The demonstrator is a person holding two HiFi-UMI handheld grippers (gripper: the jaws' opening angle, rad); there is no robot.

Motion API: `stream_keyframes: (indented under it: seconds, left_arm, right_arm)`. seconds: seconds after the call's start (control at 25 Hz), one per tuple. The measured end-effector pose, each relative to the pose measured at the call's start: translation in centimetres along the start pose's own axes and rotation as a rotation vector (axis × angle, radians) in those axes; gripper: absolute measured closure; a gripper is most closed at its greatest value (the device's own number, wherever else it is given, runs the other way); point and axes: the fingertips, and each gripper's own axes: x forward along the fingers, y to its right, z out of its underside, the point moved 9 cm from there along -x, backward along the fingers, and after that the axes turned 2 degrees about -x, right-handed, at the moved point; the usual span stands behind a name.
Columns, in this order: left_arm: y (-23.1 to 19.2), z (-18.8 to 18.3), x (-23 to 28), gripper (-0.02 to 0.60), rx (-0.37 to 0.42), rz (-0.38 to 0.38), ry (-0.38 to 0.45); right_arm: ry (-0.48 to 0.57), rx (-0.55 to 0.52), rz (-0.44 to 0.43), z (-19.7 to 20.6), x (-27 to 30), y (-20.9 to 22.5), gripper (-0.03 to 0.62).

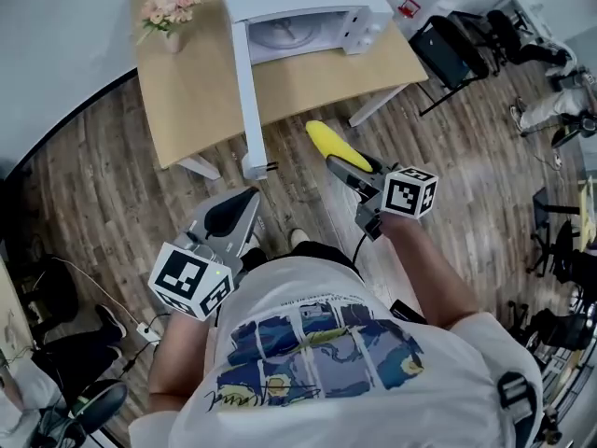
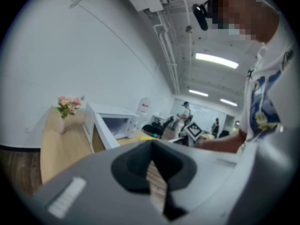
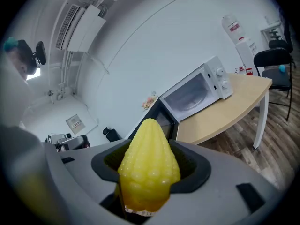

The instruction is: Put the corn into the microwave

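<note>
A yellow ear of corn [image 1: 334,146] [image 3: 149,165] sticks out of my right gripper [image 1: 347,166] [image 3: 146,191], whose jaws are shut on its base; it hangs over the floor in front of the table. The white microwave [image 1: 303,12] [image 3: 197,92] [image 2: 112,123] stands on the wooden table [image 1: 201,91] with its door [image 1: 246,96] swung wide open toward me. My left gripper [image 1: 231,217] [image 2: 154,184] is lower and to the left, near my body, jaws shut with nothing between them.
A small vase of pink flowers [image 1: 171,12] [image 2: 67,108] stands on the table's left part. Black chairs [image 1: 457,49] and office gear fill the right side. Other people stand far off [image 2: 186,112]. Cables and a bag lie at the lower left [image 1: 56,315].
</note>
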Motion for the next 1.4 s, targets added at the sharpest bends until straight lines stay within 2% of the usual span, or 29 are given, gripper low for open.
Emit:
stream_keyframes:
  seconds: [0.16, 0.44, 0.64, 0.96, 1.4]
  left_arm:
    - [-2.9, -1.1, -0.8, 0.572, 0.027, 0.049, -0.022]
    - [-5.7, -2.2, -0.6, 0.572, 0.008, 0.012, -0.002]
    - [-6.5, -3.9, 1.4, 0.572, -0.035, -0.039, 0.032]
    - [-7.5, -5.5, 5.2, 0.572, -0.057, -0.161, 0.025]
    - [-8.0, -5.8, 8.2, 0.572, -0.105, -0.318, 0.011]
  right_arm:
    - [0.047, -0.007, 0.063, -1.4, 2.6, 0.5, 0.344]
    - [0.085, -0.034, 0.120, -4.5, 6.9, 4.2, 0.344]
    - [0.055, -0.072, 0.133, -8.3, 10.1, 8.4, 0.344]
    - [0.016, -0.111, 0.141, -13.1, 16.3, 15.5, 0.344]
    - [-0.043, -0.248, 0.215, -16.6, 23.6, 23.0, 0.344]
